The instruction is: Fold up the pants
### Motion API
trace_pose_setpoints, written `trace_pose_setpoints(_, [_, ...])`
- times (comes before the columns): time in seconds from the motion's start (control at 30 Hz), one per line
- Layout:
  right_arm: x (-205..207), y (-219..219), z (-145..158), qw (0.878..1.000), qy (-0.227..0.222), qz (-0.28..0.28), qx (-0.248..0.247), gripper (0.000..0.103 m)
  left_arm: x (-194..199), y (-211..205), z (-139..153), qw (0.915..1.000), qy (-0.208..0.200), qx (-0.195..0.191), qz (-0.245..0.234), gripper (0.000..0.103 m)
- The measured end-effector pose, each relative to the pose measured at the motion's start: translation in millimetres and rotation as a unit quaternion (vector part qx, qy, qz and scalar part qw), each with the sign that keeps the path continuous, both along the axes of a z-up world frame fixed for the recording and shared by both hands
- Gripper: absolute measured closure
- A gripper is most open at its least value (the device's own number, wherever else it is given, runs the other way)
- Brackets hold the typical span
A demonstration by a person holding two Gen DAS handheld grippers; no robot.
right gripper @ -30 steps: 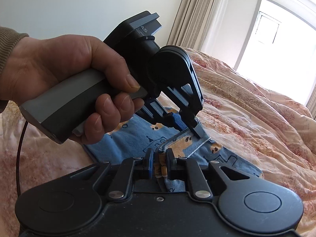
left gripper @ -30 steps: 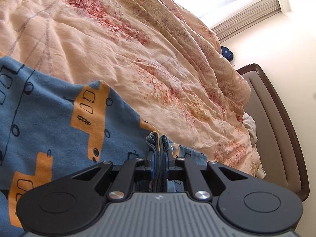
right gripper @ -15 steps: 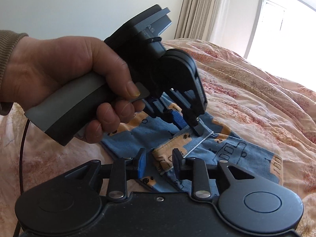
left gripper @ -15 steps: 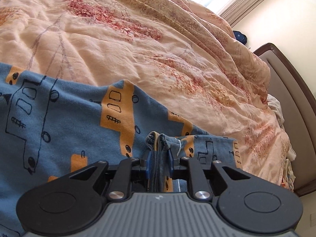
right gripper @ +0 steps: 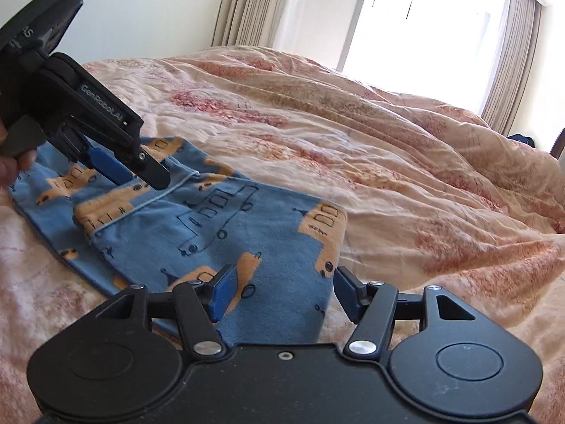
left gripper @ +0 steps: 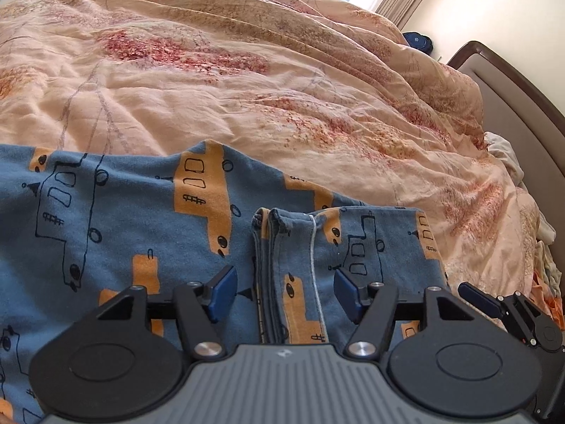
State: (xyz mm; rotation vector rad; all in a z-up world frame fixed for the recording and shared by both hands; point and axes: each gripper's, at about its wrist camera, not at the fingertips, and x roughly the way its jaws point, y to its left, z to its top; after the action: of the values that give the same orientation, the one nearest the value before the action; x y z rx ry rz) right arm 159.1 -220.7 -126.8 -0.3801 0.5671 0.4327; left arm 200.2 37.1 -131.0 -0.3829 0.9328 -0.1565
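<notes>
The pants (left gripper: pixel 116 233), blue with orange vehicle prints outlined in black, lie folded on the bed's peach floral duvet (left gripper: pixel 268 81), at its near edge. In the right wrist view the pants (right gripper: pixel 219 236) form a long band whose long axis runs from far left to near right, with one squared end (right gripper: pixel 328 233) pointing toward the near right and the other end reaching under the left gripper (right gripper: pixel 134 168) at the far left. A pale stitched seam (right gripper: pixel 141 208) curves across the upper layer near that far-left end.

In the left wrist view a bundle of stacked hem edges (left gripper: pixel 272 275) stands up between the blue pads, running straight away from the camera, with a white thread (left gripper: pixel 314 265) along its right side. The left gripper (left gripper: pixel 284 291) has its jaws opening, spread well apart; the cloth sits between them but neither pad presses on it. To the right of the bundle the top layer ends in a straight edge (left gripper: pixel 432 243) against the duvet.

The right gripper (right gripper: pixel 284 293) also has its jaws opening and parted wide. The near-right end of the pants lies below and between the pads without being pinched. In the left wrist view the right gripper's tip (left gripper: pixel 476 300) shows at the right, just beside the cloth's edge.

A dark wooden headboard (left gripper: pixel 522 113) borders the bed at the far right, and curtains (right gripper: pixel 254 3) hang beside a bright window (right gripper: pixel 423 24) beyond the bed.
</notes>
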Motion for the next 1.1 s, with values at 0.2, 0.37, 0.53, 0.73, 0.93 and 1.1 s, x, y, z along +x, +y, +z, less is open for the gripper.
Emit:
trace_pose_setpoints(0.2, [-4.7, -17.1, 1.3, 1.0, -0.007, -0.029, 0.004, 0.031, -7.8, -2.8, -2.3, 0.9998, 0.003, 0.017, -0.005, 0.036])
trace_pose_setpoints(0.37, [18.7, -9.8, 14.4, 0.999, -0.027, -0.025, 0.007, 0.025, -25.9, -15.6, -1.2, 0.9982, 0.001, 0.053, -0.028, 0.031])
trace_pose_setpoints(0.53, [74.0, -3.1, 8.6, 0.999, -0.014, -0.028, -0.009, 0.023, -42.8, -25.9, -3.0, 0.9957, -0.006, 0.083, -0.042, 0.029])
trace_pose_setpoints(0.73, [77.7, -38.2, 16.1, 0.994, -0.006, -0.104, 0.014, 0.023, -56.4, -13.8, 1.8, 0.998, -0.019, 0.052, -0.028, 0.028])
trace_pose_setpoints(0.93, [21.0, -55.5, 30.1, 0.995, 0.006, -0.072, 0.065, 0.014, -119.9, 46.0, 12.8, 0.9961, -0.073, 0.0, 0.05, 0.021])
trace_pose_setpoints(1.1, [-10.3, -32.9, 46.9, 0.996, 0.016, -0.031, 0.087, 0.013, -175.3, 130.9, 10.5, 0.9806, -0.087, -0.029, 0.173, 0.017])
